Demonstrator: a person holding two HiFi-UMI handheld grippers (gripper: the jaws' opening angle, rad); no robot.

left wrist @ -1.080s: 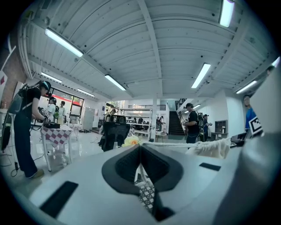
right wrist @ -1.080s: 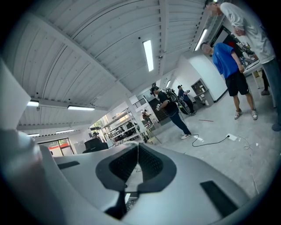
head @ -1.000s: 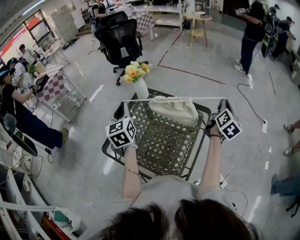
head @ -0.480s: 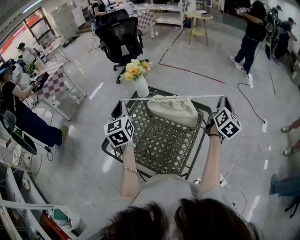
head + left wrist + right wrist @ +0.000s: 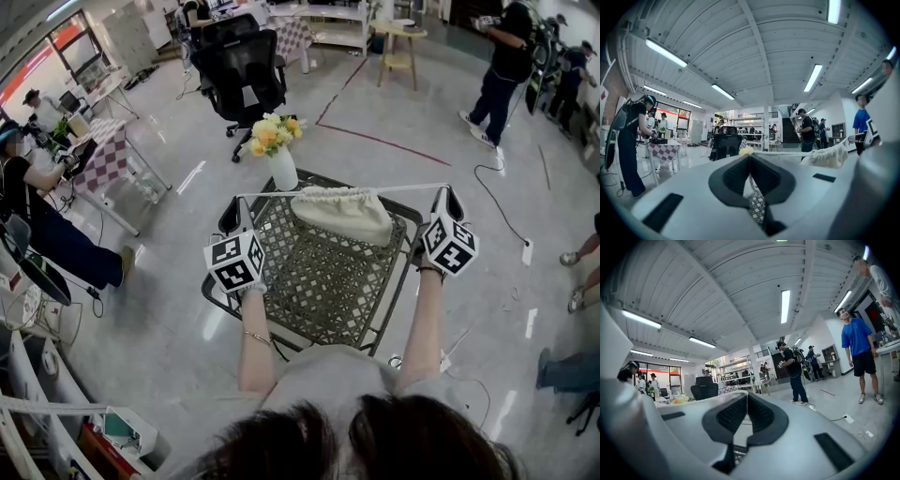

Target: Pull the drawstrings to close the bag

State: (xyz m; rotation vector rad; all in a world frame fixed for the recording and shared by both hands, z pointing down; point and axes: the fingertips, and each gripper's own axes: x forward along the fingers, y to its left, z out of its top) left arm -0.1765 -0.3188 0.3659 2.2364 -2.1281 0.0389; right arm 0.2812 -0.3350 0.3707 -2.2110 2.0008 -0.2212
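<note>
drawstring [image 5: 277, 195] taut between left hand-held gripper [image 5: 236, 208] and right hand-held gripper [image 5: 446, 192], both clamped on it; uneven pulling might slip it free

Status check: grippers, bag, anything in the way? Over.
Left gripper, right gripper shut on drawstring. Drawstring taut, bag mouth gathered. Vase close behind the string.

Bag [image 5: 342, 214] on table [image 5: 317, 292], vase [image 5: 283, 172] at far-left corner, chair [image 5: 246, 82] beyond

Mesh table [image 5: 314, 286] bears bag [image 5: 343, 215] and vase [image 5: 282, 171].
</note>
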